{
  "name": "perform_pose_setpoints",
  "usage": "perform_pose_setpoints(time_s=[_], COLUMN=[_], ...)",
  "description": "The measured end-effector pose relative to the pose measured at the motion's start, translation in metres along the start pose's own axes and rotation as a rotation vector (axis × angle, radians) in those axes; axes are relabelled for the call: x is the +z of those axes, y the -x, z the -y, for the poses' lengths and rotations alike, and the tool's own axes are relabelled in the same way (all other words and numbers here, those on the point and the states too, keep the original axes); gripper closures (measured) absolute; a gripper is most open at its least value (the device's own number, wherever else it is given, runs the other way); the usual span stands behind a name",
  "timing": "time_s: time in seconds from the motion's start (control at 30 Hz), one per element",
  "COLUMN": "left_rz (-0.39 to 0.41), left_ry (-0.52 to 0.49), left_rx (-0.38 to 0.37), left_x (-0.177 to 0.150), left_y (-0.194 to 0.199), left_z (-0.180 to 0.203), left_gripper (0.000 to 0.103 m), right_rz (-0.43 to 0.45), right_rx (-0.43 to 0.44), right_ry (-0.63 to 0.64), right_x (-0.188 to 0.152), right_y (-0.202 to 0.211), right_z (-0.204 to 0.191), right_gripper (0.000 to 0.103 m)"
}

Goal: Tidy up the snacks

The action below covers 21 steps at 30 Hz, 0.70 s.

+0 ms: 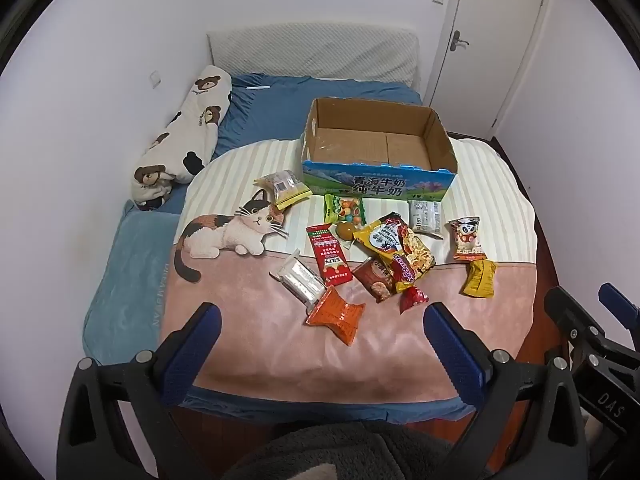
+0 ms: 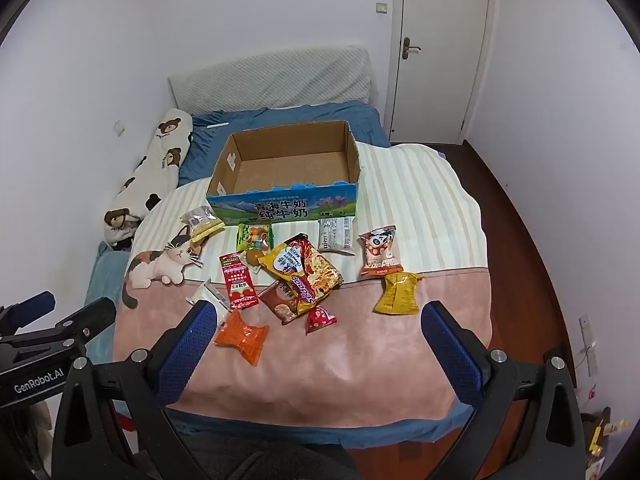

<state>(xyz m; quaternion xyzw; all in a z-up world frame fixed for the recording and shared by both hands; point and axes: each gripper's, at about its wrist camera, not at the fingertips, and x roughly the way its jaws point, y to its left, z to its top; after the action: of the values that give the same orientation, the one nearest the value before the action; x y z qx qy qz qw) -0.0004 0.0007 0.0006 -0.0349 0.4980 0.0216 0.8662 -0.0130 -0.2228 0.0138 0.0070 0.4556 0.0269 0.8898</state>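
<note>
On the bed blanket [image 1: 240, 340], snack packets [image 1: 396, 248] lie before an empty box [image 1: 376, 184]; both claws gape wide, holding nothing.

Snack packets [image 1: 376, 256] scattered flat before empty open cardboard box [image 1: 378, 148].

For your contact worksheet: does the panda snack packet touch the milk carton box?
Apart. The right wrist view shows the panda packet lying on the blanket with a strip of striped fabric plainly visible between it and the box.
</note>
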Motion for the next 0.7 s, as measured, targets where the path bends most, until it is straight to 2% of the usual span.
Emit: perform_pose_setpoints(time_s=[0.7], left_rz=[-0.01], left_ry=[-0.005], left_rx=[0.005], left_x=[-0.0007], left_y=[-0.001], left_z=[-0.0055], left_gripper=[0.0], right_rz=[-0.014], right_rx=[-0.002], right_ry=[-0.002], right_x=[0.0018], right_y=[-0.0036], right_z=[-0.0013], right_gripper=[0.0])
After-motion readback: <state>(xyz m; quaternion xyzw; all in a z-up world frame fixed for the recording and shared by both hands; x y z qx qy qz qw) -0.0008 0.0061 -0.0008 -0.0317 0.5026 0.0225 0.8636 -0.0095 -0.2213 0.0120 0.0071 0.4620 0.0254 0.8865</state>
